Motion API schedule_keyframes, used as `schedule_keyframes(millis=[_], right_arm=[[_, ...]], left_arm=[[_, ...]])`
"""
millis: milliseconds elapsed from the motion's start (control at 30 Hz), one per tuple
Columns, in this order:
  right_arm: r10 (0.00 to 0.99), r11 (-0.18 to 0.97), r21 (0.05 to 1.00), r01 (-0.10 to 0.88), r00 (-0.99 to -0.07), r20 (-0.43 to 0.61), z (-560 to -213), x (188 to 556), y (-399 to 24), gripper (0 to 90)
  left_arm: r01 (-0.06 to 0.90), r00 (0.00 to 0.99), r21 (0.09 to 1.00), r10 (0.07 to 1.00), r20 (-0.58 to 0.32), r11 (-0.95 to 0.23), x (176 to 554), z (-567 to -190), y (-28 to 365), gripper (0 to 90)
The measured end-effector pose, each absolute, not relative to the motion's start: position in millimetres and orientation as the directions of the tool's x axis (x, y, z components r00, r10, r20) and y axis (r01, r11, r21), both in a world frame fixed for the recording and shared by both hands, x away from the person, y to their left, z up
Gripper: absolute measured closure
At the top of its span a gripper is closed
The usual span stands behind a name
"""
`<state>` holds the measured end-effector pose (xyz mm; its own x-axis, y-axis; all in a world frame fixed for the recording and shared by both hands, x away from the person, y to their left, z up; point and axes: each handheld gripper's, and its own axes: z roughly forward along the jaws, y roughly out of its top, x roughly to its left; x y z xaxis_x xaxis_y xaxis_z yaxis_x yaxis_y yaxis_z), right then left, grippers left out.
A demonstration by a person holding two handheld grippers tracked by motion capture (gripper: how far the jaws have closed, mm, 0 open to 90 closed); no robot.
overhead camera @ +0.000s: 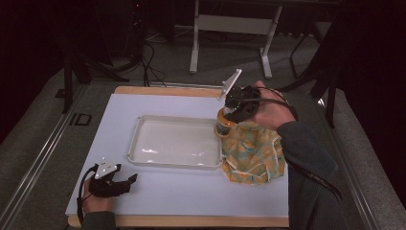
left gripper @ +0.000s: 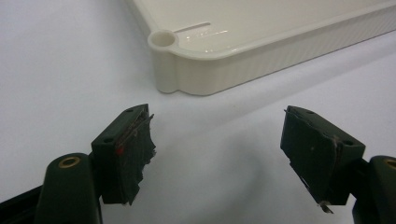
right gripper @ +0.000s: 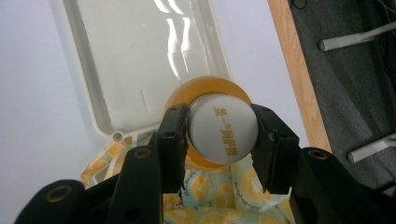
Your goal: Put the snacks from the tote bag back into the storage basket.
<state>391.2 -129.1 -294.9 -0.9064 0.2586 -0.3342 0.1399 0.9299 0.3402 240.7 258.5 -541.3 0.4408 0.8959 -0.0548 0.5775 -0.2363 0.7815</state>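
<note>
Right gripper [right gripper: 215, 135] clamped on bottle [right gripper: 223, 128] by white cap (likely lifted from patterned bag [overhead camera: 253, 152]), above tray [overhead camera: 143, 120] right edge, probably for placing inside. Left gripper [left gripper: 217, 140] jaws apart, empty, resting near-left.

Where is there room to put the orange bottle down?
Inside the white tray, which holds nothing. The white board is also bare left of the tray and along its front, between the left gripper and the patterned bag. The tray's right edge is crowded: there the right gripper holds the bottle above the bag.
</note>
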Motion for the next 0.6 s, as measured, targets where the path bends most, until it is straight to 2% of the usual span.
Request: schedule_keyframes(millis=[600], right_arm=[[0.208,0.941,0.324,0.098,-0.922,-0.325,-298,383,-109,58.9]], left_arm=[[0.577,0.441,0.782,0.896,-0.056,-0.235,241,-541,259,25.1]])
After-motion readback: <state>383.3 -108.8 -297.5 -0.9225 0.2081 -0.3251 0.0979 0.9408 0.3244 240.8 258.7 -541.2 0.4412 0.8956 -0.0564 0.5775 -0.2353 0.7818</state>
